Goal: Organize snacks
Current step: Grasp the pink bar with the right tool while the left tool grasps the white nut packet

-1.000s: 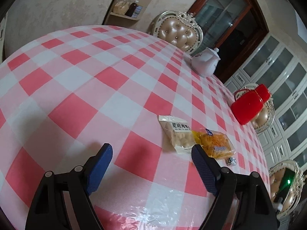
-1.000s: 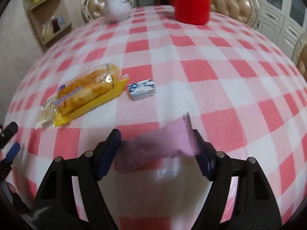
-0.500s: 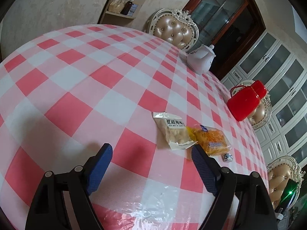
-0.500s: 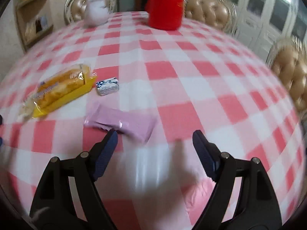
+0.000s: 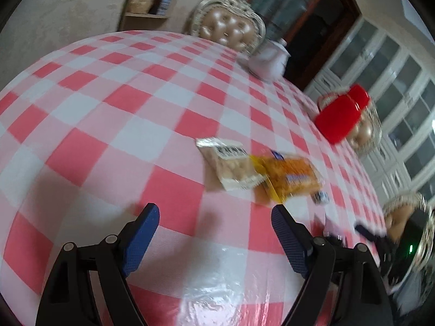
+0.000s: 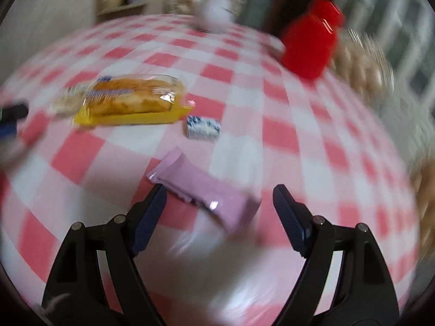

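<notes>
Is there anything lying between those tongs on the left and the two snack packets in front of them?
Nothing visible. Between the left tongs and the pale snack packet with the orange snack packet beside it lies only bare checked tablecloth. The tongs stand open with nothing between their jaws.

I see the checked table [image 6: 285, 135]: pink bar [image 6: 209, 193] lying just ahead of my right gripper [image 6: 218, 206], blue packet [image 6: 202, 127] and yellow cake pack [image 6: 130, 100] beyond.

Soft indoor light; glare patch on the counter [image 5: 217, 279]; right view heavily motion-blurred, perhaps defocused too; fisheye-bent, vignetted edges.
</notes>
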{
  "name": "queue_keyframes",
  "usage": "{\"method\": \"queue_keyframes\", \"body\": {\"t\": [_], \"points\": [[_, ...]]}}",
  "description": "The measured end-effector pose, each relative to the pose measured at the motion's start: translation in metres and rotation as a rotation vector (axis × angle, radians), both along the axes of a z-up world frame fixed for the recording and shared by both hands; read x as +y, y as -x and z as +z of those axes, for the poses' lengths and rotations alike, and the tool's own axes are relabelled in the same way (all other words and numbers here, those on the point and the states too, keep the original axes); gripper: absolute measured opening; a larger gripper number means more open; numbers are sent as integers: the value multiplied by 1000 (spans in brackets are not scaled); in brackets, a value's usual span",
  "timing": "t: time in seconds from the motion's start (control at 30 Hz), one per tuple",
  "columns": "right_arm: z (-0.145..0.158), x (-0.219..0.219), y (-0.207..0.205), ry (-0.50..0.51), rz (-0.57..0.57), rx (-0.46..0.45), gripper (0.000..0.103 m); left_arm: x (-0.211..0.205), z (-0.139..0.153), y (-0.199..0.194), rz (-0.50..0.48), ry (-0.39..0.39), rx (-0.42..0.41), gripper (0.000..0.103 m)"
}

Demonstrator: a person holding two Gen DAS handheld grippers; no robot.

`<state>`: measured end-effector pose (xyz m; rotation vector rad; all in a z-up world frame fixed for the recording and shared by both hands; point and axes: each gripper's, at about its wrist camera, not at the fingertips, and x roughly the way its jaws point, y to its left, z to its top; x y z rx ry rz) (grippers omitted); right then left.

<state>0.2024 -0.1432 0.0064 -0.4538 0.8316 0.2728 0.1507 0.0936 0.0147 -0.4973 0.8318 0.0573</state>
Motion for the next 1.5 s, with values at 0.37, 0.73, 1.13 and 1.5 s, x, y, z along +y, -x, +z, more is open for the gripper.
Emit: {"method": "queue_keyframes", "body": {"t": [0.37, 0.73, 1.13, 1.5], "points": [[-11, -13, 25, -224, 32, 92, 26, -6, -3, -27, -246, -224, 0, 85], [21, -13, 79, -419, -128, 97, 26, -29, -12, -67, -518, -411, 14, 85], [24, -22, 80, -440, -180, 88, 26, -32, -17, -110, -658, -403, 7, 76], [11, -23, 76, -450, -183, 114, 26, -45, -9, -46, -505, -354, 7, 48]]}}
